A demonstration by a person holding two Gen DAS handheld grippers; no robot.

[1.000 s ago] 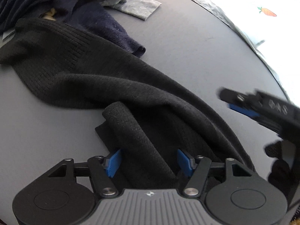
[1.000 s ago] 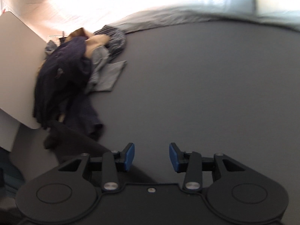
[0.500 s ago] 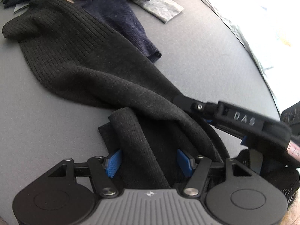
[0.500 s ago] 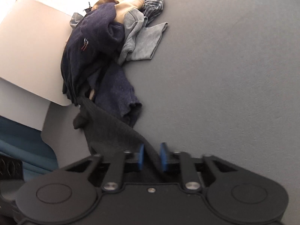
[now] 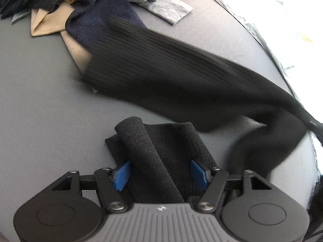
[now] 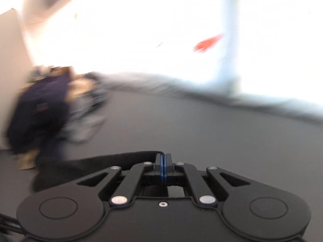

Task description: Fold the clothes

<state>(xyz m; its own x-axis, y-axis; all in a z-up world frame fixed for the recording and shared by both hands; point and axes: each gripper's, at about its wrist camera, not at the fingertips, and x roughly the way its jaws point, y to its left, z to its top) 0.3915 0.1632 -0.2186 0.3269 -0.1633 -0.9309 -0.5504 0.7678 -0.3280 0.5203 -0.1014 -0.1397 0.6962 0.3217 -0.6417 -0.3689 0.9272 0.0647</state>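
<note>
A grey table surface (image 5: 40, 109) fills the view. Behind it there is a very bright white background (image 6: 141, 30) with a blurred red mark (image 6: 208, 43), and a beige panel (image 6: 10, 50) on one side.

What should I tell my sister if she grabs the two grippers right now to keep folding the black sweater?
Left gripper: jaws wide open, a bunched part of the black sweater lying between them, not pinched.
Right gripper: jaws shut on a thin edge of the same sweater, whose cloth trails off to its left; its view is blurred.
The sweater stretches across the grey table, partly blurred. The pile of other clothes sits at the far end, unfolded.
Done: sweater pulled out of the pile.
Left: spread it flat, fold it, then do the pile.
</note>
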